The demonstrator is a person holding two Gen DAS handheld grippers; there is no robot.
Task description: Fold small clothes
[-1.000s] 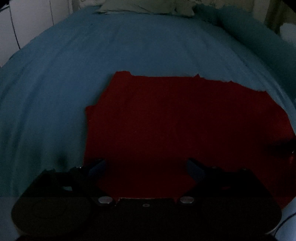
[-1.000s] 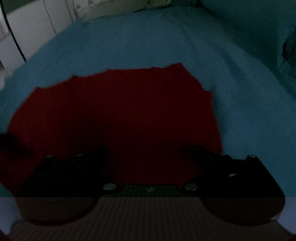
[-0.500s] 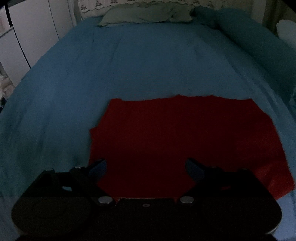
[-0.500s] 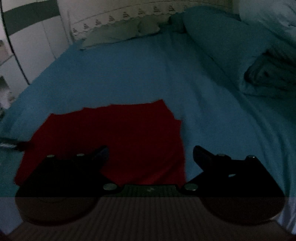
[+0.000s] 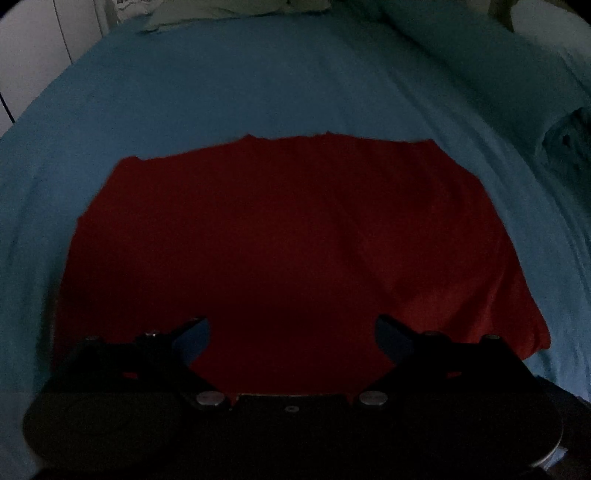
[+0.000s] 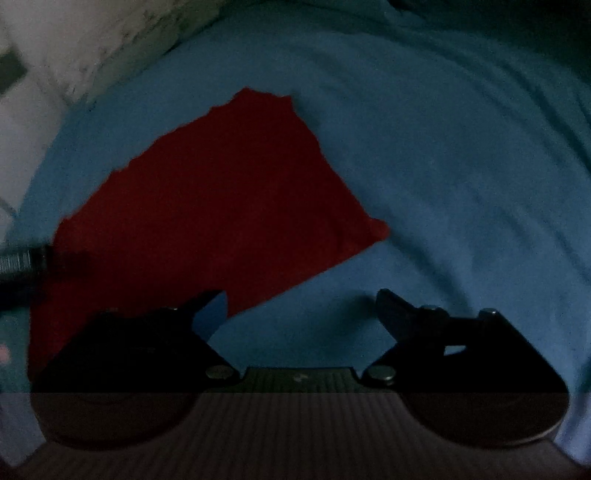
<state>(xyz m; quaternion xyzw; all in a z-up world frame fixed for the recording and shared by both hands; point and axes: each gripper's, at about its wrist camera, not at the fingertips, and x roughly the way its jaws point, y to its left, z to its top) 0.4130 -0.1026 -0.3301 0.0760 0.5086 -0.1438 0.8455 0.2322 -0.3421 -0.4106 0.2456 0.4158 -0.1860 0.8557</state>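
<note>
We see a flat dark-red ribbed cloth garment [image 5: 288,236] on the smooth blue bedsheet [image 5: 258,81], our left gripper [image 5: 291,328] and right gripper [image 6: 301,306] both spread wide, empty, a pale pillow [image 5: 236,9] beyond.

Left tool [image 5: 291,328] closer over the red garment [image 5: 295,240] than 0.5 s ago; cloth fills more of its view. Right tool [image 6: 301,306] swung off the garment's right edge, now over bare bed sheet [image 6: 443,166], garment [image 6: 221,192] lying to its left. Both tools' fingers spread throughout.
</note>
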